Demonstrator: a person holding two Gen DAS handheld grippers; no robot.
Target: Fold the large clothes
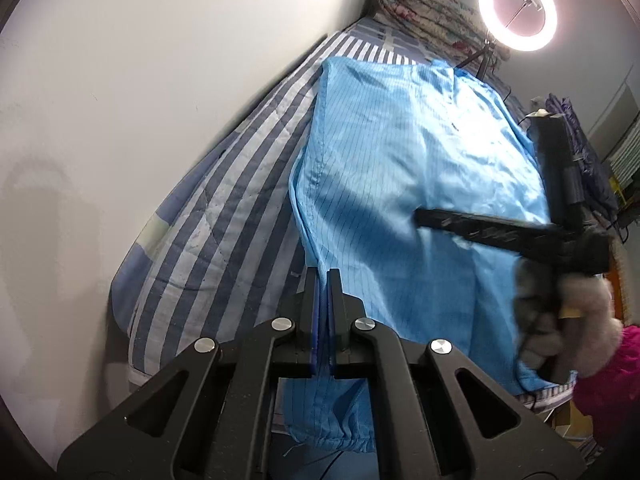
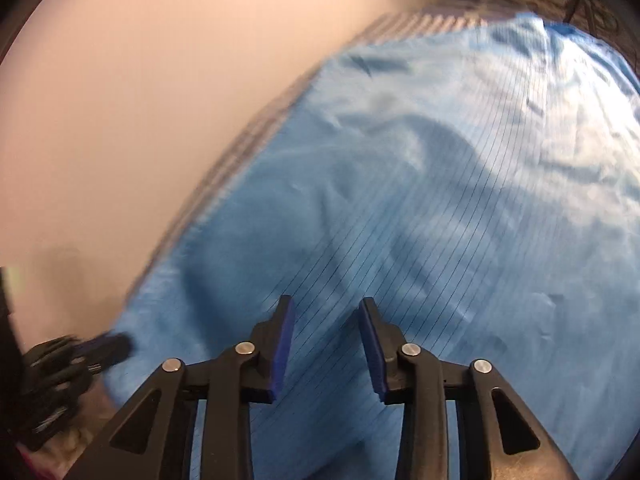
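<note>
A large light-blue pinstriped garment (image 1: 400,168) lies spread along the striped bed (image 1: 224,200). My left gripper (image 1: 324,276) is shut on the garment's near edge, and a gathered cuff (image 1: 332,436) hangs below it. My right gripper (image 2: 326,312) is open and empty just above the blue garment (image 2: 420,200). In the left wrist view the right gripper (image 1: 424,216) reaches over the garment from the right. In the right wrist view the left gripper (image 2: 116,344) shows blurred at the garment's lower left edge.
A white wall (image 1: 140,80) runs along the bed's left side. A rolled floral quilt (image 1: 432,12) lies at the bed's far end beside a lit ring light (image 1: 518,8). Dark clothes (image 1: 580,152) hang at the right.
</note>
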